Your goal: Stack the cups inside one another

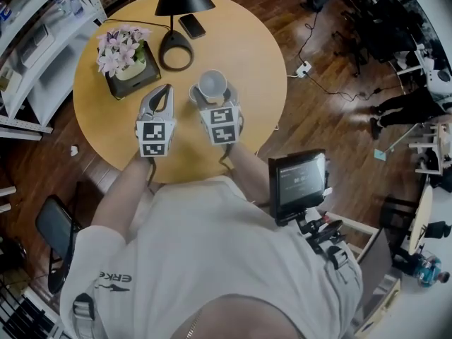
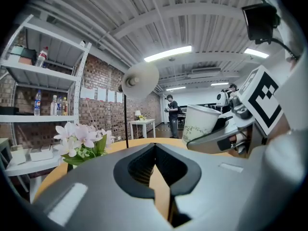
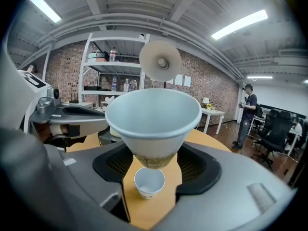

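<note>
A white paper cup [image 1: 212, 85] with a printed pattern hangs upright over the round yellow table [image 1: 261, 62], and my right gripper [image 1: 214, 96] is shut on its lower part. In the right gripper view this held cup [image 3: 153, 119] fills the middle, and a second, empty white cup [image 3: 149, 182] stands on the table straight below it, apart from it. My left gripper [image 1: 164, 90] hovers just left of the right one, shut and empty. From the left gripper view [image 2: 155, 150] the held cup [image 2: 199, 124] shows at the right.
A flower pot [image 1: 126, 55] with pink blossoms sits at the table's back left. A black lamp [image 1: 176, 44] and a phone [image 1: 192, 25] stand behind the cups. White shelves [image 1: 35, 41] line the left wall. A person [image 3: 248, 114] stands far off.
</note>
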A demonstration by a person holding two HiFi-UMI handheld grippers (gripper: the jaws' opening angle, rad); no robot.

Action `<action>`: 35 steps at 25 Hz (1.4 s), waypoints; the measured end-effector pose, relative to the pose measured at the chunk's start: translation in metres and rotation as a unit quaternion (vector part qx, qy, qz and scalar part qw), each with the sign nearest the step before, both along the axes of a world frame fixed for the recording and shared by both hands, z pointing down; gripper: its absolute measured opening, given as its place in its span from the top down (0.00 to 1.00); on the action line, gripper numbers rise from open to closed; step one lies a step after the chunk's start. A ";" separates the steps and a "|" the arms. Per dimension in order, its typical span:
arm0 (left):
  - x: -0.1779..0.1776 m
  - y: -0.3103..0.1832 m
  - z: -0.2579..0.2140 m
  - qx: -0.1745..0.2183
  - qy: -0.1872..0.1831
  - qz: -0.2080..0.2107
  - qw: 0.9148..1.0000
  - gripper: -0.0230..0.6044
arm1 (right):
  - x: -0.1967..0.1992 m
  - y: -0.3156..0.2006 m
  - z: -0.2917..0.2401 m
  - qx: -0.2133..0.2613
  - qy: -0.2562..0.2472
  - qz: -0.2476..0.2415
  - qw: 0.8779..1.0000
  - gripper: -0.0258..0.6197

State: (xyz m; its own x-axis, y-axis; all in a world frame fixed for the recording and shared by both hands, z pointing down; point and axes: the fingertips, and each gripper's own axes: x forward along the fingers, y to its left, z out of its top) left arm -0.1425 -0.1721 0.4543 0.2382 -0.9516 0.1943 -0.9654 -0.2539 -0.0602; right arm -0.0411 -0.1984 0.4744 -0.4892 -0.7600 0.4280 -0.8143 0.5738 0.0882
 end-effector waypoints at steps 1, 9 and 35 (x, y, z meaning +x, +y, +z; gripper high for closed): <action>0.000 -0.005 0.002 -0.003 -0.002 -0.003 1.000 0.96 | -0.001 -0.004 0.004 -0.006 -0.002 -0.003 1.000 0.50; -0.009 -0.024 0.043 -0.049 0.004 -0.034 0.998 0.96 | -0.003 -0.021 0.049 -0.058 -0.001 -0.024 0.998 0.50; -0.015 -0.020 0.094 -0.101 0.018 -0.036 0.994 0.96 | -0.018 -0.015 0.113 -0.105 0.024 -0.036 0.994 0.49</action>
State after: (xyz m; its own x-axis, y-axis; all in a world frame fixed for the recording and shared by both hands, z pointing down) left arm -0.1580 -0.1918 0.5482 0.1814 -0.9090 0.3752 -0.9821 -0.1875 0.0205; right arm -0.0594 -0.2139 0.5874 -0.5138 -0.6153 0.5979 -0.7688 0.6395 -0.0025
